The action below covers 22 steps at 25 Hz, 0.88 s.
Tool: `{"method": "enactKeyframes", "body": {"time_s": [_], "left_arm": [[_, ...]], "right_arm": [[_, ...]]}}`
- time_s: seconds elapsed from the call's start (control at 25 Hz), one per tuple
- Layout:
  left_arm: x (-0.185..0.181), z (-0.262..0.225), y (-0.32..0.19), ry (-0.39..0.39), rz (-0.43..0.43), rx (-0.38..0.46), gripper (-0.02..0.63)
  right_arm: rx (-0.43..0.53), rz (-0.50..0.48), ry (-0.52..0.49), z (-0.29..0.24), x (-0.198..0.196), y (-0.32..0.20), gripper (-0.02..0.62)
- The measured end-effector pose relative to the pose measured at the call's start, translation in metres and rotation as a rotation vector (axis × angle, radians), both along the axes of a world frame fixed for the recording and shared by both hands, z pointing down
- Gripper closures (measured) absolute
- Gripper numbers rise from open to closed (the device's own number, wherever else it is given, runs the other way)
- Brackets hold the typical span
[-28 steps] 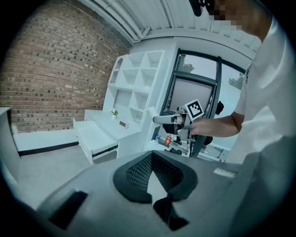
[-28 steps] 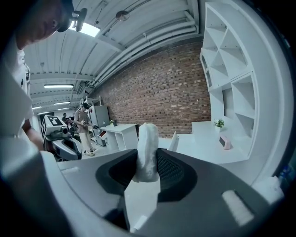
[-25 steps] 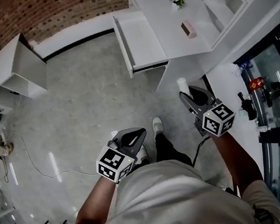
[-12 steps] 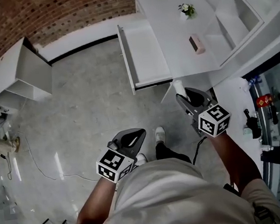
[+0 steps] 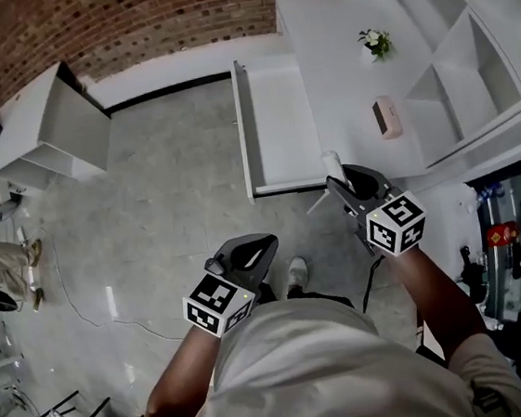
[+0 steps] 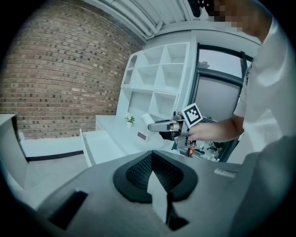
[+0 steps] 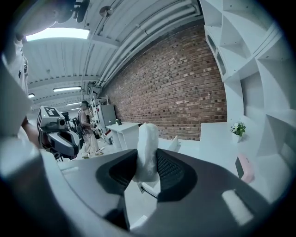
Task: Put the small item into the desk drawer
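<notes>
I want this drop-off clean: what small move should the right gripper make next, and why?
Probably ease the right gripper forward-left over the open drawer: its fingers clamp the white item, which hangs just beside the drawer's front corner.

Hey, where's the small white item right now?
Head view, right of centre: the small white item sits clamped in the right gripper, by the near right corner of the open drawer.
</notes>
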State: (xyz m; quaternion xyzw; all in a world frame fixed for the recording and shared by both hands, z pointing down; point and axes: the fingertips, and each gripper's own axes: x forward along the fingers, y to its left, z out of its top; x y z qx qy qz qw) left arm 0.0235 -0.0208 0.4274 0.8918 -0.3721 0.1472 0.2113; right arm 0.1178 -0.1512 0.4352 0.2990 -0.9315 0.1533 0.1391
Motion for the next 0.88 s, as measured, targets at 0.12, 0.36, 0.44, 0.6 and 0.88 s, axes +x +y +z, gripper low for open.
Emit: {"method": "enactKeyframes", "body": {"time_s": [0.12, 0.36, 0.44, 0.6, 0.88], "left_arm": [[-0.002, 0.001, -0.015, 0.005, -0.012, -0.010, 0.600], [-0.028, 0.008, -0.061, 0.012, -0.002, -0.028, 0.600], [-0.037, 0.010, -0.079, 0.014, 0.016, -0.028, 0.600], [-0.061, 0.007, -0.118, 0.013, 0.068, -0.021, 0.600], [-0.106, 0.014, -0.187, 0.008, 0.132, -0.043, 0.600]], "right_arm": [[-0.010, -0.009, 0.001, 0.007, -0.010, -0.024, 0.459], [-0.027, 0.003, 0.043, 0.029, -0.042, -0.080, 0.459], [-0.033, 0.020, 0.060, 0.038, -0.053, -0.102, 0.459], [-0.062, 0.078, 0.096, 0.062, -0.071, -0.150, 0.459], [-0.140, 0.165, 0.206, 0.131, -0.100, -0.234, 0.459]]}}
